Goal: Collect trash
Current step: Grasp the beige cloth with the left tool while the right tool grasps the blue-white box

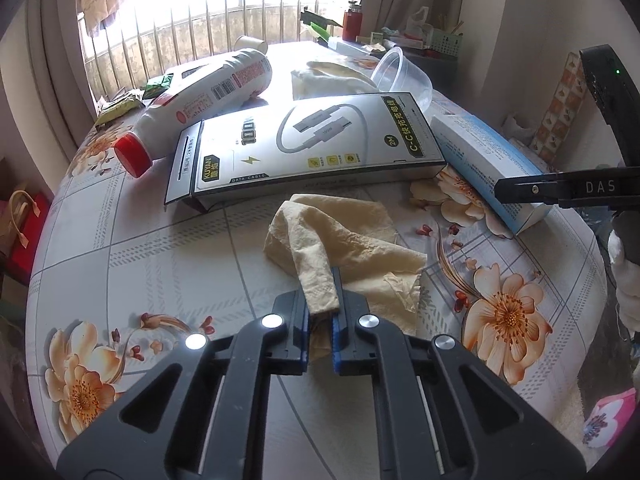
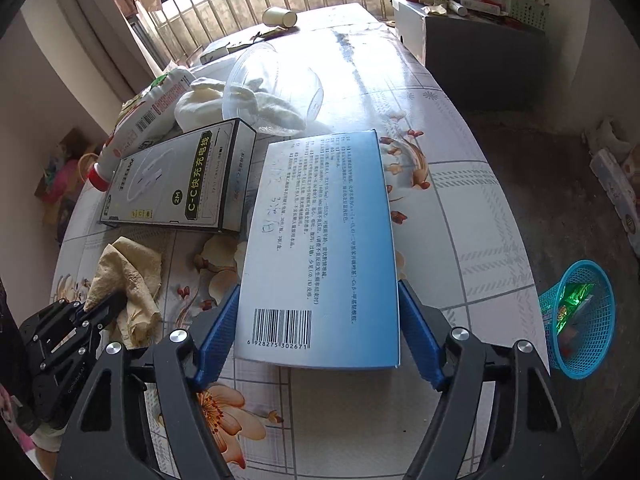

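Tongs on the left [image 1: 320, 312] are pinched shut on a fold of the crumpled yellow napkin [image 1: 340, 240], which otherwise lies on the flowered surface [image 1: 160, 248] just ahead of them. Right tongs [image 2: 316, 328] straddle the near end of the blue-and-white box [image 2: 320, 232], their blue pads [image 2: 218, 332] against its two long sides, gripping it. This box lies flat, barcode end nearest. Beyond the napkin and beside the blue-and-white box sits the silver cable box [image 1: 308, 144], flat on the surface. Behind it a white bottle [image 1: 208, 92] with a red cap lies on its side, and a clear plastic bowl [image 2: 276, 84] is tipped over a pale crumpled tissue [image 2: 264, 108]. Farther back lie green wrappers [image 1: 156, 84] and a paper cup [image 2: 280, 17] on its side near the barred window. On the floor to the right, off the surface, stands a blue mesh basket [image 2: 580, 352] holding some wrappers.
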Demonstrator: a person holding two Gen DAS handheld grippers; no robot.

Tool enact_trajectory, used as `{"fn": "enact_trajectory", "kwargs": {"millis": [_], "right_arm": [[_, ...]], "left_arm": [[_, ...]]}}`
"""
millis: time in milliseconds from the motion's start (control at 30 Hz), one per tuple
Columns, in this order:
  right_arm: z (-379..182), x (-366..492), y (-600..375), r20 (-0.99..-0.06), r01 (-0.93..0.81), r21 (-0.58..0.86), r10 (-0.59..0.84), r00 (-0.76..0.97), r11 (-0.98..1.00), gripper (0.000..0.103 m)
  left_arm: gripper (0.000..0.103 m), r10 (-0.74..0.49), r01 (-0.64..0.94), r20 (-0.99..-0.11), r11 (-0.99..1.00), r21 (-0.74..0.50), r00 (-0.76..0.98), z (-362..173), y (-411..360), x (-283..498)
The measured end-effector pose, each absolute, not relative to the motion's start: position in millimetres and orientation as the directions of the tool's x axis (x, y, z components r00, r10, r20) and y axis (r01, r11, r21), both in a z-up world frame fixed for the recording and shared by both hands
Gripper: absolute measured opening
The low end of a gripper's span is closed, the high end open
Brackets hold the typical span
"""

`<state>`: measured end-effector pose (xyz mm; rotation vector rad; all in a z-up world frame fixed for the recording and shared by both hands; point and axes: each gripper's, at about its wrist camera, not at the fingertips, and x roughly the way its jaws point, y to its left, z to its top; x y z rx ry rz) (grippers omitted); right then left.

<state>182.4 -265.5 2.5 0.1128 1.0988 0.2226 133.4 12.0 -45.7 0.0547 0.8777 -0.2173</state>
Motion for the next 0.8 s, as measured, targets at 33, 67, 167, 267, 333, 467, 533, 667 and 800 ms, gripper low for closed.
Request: {"fn": "enact_trajectory", "kwargs": {"millis": [33, 67, 167, 267, 333, 467, 533, 667, 800], "right_arm": [[3.0, 174.0, -267.6, -0.87, -0.12, 0.202, 0.234, 0.434, 0.972, 0.073], [2.7, 166.1, -269.2, -0.872, -0.119, 0.205, 0.236, 0.429, 0.972, 0.074], [1.4, 143.9, -270.8, -0.883, -0.119, 0.207, 0.238, 0.405, 0.971, 0.074], [0.0, 125.2, -270.0, -0.891, -0.131, 0.194, 0.231, 0.391, 0.972, 0.074], [-1.0, 119.1, -266.6, -0.897, -0.141, 0.169, 0.212, 0.388, 0.975, 0.075], [-1.2, 119.3, -261.9, -0.894, -0.146, 0.148, 0.196, 0.402, 0.978, 0.081], [-2.2, 122.9, -261.1, -0.892, -0.143, 0.148, 0.194, 0.407, 0.979, 0.082], [-5.0, 127.2, -257.2, -0.888, -0.14, 0.115, 0.165, 0.429, 0.983, 0.082], [-4.7, 125.4, -253.4, -0.881, -0.148, 0.099, 0.156, 0.447, 0.984, 0.075]], "left_arm": [[0.006, -0.168, 0.214, -0.769, 0.976, -0.042, 0.617, -45.6, 11.6, 131.4], [0.006, -0.169, 0.218, -0.77, 0.975, -0.041, 0.615, -45.6, 11.0, 129.4], [0.005, -0.178, 0.229, -0.773, 0.972, -0.044, 0.609, -45.5, 9.9, 123.0], [0.005, -0.194, 0.231, -0.775, 0.971, -0.064, 0.602, -45.5, 11.4, 115.3], [0.005, -0.201, 0.229, -0.777, 0.97, -0.075, 0.597, -45.4, 12.5, 112.3], [0.004, -0.206, 0.229, -0.78, 0.97, -0.082, 0.591, -44.3, 11.4, 107.5], [0.004, -0.207, 0.229, -0.779, 0.97, -0.084, 0.592, -42.5, 10.1, 104.4], [0.004, -0.208, 0.229, -0.774, 0.97, -0.084, 0.597, -39.0, 7.5, 100.1], [0.004, -0.207, 0.233, -0.773, 0.969, -0.079, 0.6, -36.7, 5.4, 96.4]]}}
